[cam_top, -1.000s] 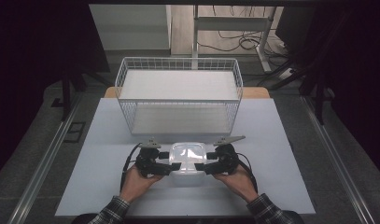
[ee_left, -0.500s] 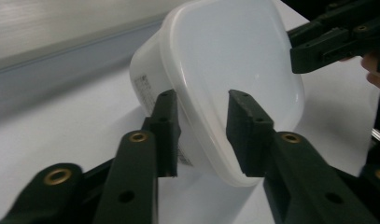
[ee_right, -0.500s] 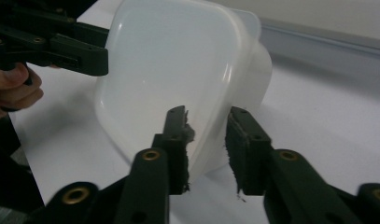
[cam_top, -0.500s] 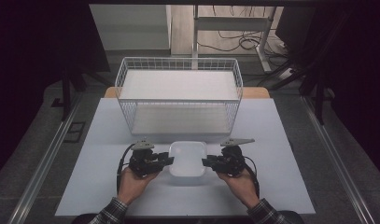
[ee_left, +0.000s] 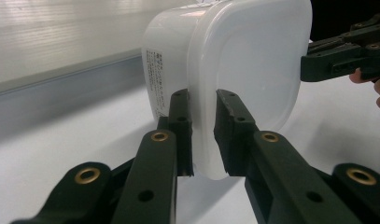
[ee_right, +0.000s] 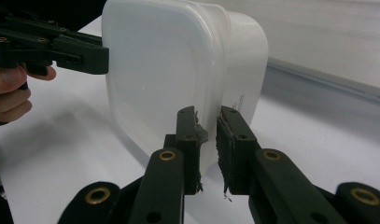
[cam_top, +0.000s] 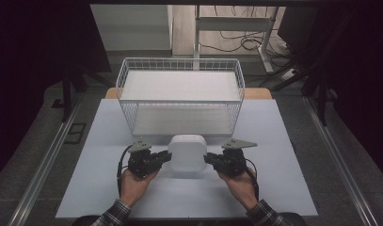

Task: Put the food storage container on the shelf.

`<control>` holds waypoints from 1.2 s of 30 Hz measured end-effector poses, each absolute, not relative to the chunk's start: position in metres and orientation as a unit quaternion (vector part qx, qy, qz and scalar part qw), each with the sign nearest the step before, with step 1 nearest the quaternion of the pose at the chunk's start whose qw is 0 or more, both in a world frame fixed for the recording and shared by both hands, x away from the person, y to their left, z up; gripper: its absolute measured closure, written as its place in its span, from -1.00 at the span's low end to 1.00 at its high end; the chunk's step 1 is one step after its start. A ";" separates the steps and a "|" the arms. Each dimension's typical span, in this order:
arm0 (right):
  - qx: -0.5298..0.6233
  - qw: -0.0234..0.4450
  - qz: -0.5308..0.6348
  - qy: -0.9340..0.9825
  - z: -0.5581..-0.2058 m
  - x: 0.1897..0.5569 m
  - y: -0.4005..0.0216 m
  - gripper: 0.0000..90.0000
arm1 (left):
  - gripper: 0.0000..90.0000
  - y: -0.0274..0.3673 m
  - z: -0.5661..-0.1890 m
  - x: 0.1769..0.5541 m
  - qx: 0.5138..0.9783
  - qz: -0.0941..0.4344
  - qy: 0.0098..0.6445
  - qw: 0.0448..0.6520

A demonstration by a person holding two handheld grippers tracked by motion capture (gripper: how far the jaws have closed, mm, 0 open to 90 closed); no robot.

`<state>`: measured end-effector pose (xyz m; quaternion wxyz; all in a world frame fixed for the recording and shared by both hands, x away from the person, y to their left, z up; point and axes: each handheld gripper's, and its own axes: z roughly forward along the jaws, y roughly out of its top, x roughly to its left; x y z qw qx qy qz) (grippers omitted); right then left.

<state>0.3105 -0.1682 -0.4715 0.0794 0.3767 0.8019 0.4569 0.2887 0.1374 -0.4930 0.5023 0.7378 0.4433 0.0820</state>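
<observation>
On the white table (cam_top: 292,188), the left tool (cam_top: 166,157) is held in the person's left hand (cam_top: 132,186) and reaches in from the left toward a white plastic container (cam_top: 187,153). Its jaws have just been closing, and the left gripper view shows them clenched on the protruding rim of the container's lid (ee_left: 204,140), one pad on each face of the rim. The container stands near the table's front half, midway between the two hands, just in front of a white wire basket (cam_top: 180,66) that sits farther back on the table. A printed label (ee_left: 158,84) runs down the container's side wall. To the right, the right tool (cam_top: 209,159), held in the right hand (cam_top: 241,188), meets the container's opposite edge. Its jaws have also just been closing, and the right gripper view shows them pinching the lid rim on that side.
</observation>
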 end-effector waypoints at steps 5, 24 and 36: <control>0.373 0.084 0.465 0.798 -0.468 0.320 -0.166 0.74 | 0.72 0.139 -0.486 0.298 0.736 0.093 0.443 0.503; 0.379 0.093 0.474 0.789 -0.471 0.377 -0.148 0.73 | 0.71 0.148 -0.485 0.348 0.721 0.120 0.464 0.499; 0.398 0.093 0.467 0.784 -0.480 0.398 -0.149 0.71 | 0.71 0.143 -0.493 0.368 0.717 0.108 0.478 0.496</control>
